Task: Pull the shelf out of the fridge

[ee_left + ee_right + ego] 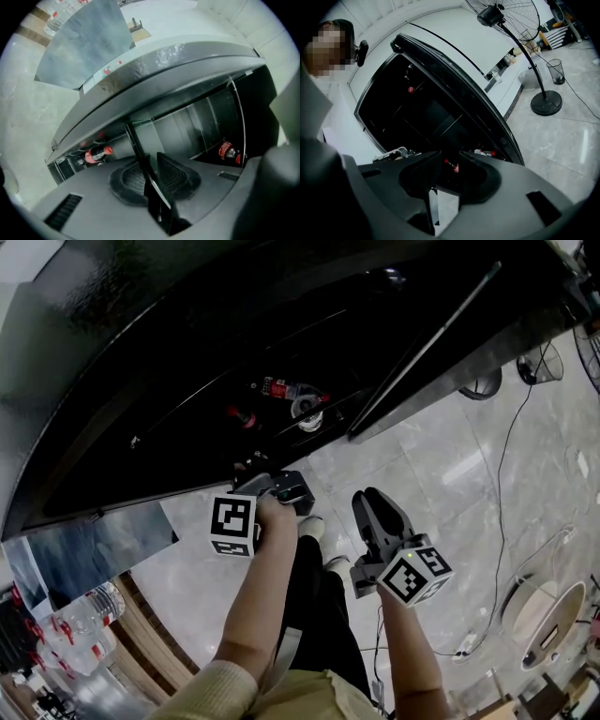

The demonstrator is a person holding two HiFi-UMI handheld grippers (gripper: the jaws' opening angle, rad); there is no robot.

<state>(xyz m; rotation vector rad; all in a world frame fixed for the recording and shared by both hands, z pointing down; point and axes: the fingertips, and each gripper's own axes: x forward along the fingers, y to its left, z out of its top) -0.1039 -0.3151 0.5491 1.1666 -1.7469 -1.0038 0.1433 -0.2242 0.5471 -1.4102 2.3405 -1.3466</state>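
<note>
The black fridge stands open, its door swung to the right. My left gripper reaches to the fridge's front edge. In the left gripper view its jaws are shut on the thin front edge of the shelf, which runs edge-on between the pads. Red-capped bottles lie inside. My right gripper hangs back over the floor, apart from the fridge. Its jaws stand open with nothing between them, facing the dark fridge interior. In the head view the shelf itself is hard to make out.
A floor fan's base and a wire wastebasket stand right of the door, with a cable trailing over the tiles. The person's feet are below the fridge. Water bottles sit at the lower left.
</note>
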